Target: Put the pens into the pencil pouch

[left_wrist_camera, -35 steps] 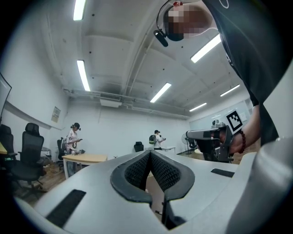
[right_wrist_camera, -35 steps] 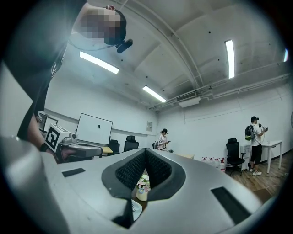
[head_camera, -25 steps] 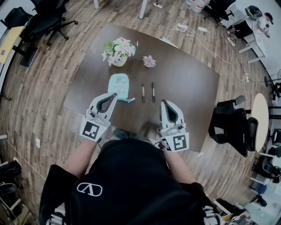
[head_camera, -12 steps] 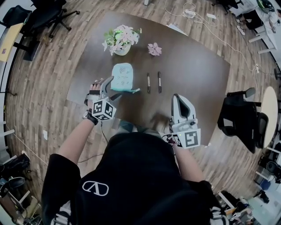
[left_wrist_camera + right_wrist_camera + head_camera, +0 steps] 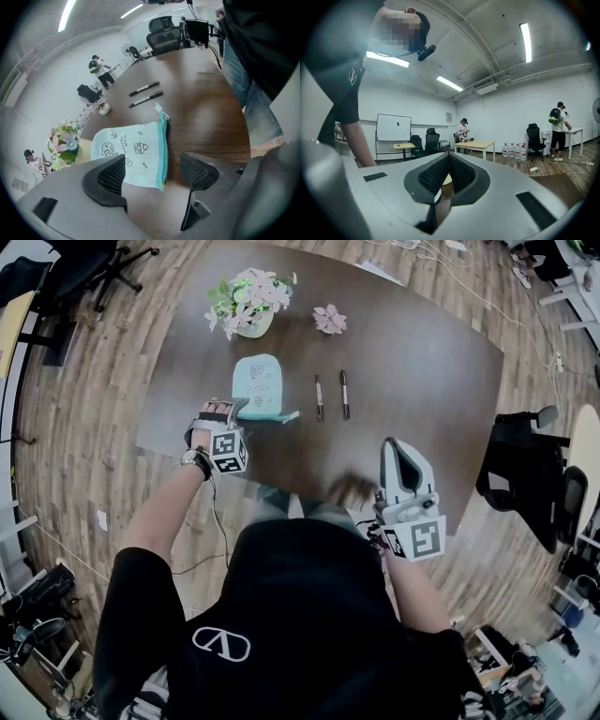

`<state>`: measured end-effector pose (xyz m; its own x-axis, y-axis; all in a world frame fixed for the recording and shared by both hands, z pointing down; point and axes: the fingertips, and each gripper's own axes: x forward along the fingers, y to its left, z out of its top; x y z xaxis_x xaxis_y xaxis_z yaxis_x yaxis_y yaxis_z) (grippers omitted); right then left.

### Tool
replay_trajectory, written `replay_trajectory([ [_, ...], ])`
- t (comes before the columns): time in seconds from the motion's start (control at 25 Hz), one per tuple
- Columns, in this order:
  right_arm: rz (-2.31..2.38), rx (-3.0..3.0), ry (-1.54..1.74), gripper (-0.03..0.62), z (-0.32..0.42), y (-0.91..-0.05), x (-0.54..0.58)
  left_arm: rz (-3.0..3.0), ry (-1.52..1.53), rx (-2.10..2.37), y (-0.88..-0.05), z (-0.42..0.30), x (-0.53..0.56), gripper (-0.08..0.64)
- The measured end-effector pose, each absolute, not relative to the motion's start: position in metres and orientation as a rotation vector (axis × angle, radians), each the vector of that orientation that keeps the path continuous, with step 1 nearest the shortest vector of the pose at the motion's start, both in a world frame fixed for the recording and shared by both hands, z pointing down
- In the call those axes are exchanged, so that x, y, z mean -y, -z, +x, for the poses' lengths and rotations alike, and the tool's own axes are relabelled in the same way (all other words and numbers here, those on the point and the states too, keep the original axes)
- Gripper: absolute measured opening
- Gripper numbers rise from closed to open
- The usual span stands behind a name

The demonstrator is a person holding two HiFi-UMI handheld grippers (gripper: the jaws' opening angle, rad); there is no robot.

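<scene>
The left gripper (image 5: 152,171), fingers just opened wide and released, hovers astride the near zipper corner of the pale blue cartoon-printed fabric pouch (image 5: 131,147) on the dark brown tabletop (image 5: 412,381). Two black pens (image 5: 319,397) lie to its right. The right gripper (image 5: 447,171) stays clenched, empty, at the near edge.

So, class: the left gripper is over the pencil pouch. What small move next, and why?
Probably lower the left gripper and close on the pencil pouch at its zipper end: the jaws, just opened then narrowed slightly, stand apart above it; both pens lie beyond.
</scene>
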<state>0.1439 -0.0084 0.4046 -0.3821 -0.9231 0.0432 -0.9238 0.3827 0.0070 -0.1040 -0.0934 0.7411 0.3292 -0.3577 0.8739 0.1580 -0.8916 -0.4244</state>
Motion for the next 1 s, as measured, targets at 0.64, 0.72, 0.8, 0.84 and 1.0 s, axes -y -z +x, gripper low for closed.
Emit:
replay_trajectory([
  [0.64,1.726,2.573,-0.102,-0.002,0.151,-0.418,0.0,-2.085,1.694,-0.035,-0.776,-0.093,0.094,0.163],
  [0.72,1.725,2.572,-0.107,-0.002,0.151,-0.419,-0.002,-2.08,1.696,-0.018,-0.778,-0.093,0.093,0.133],
  [0.8,1.73,2.569,-0.112,-0.002,0.152,-0.42,-0.002,-2.084,1.69,-0.019,-0.778,-0.092,0.093,0.076],
  [0.84,1.733,2.567,-0.114,-0.002,0.153,-0.421,-0.002,-2.087,1.688,-0.022,-0.778,-0.091,0.093,0.06],
  [1.0,1.734,2.566,-0.117,-0.002,0.152,-0.422,-0.005,-2.11,1.695,-0.03,-0.778,-0.091,0.094,0.022],
])
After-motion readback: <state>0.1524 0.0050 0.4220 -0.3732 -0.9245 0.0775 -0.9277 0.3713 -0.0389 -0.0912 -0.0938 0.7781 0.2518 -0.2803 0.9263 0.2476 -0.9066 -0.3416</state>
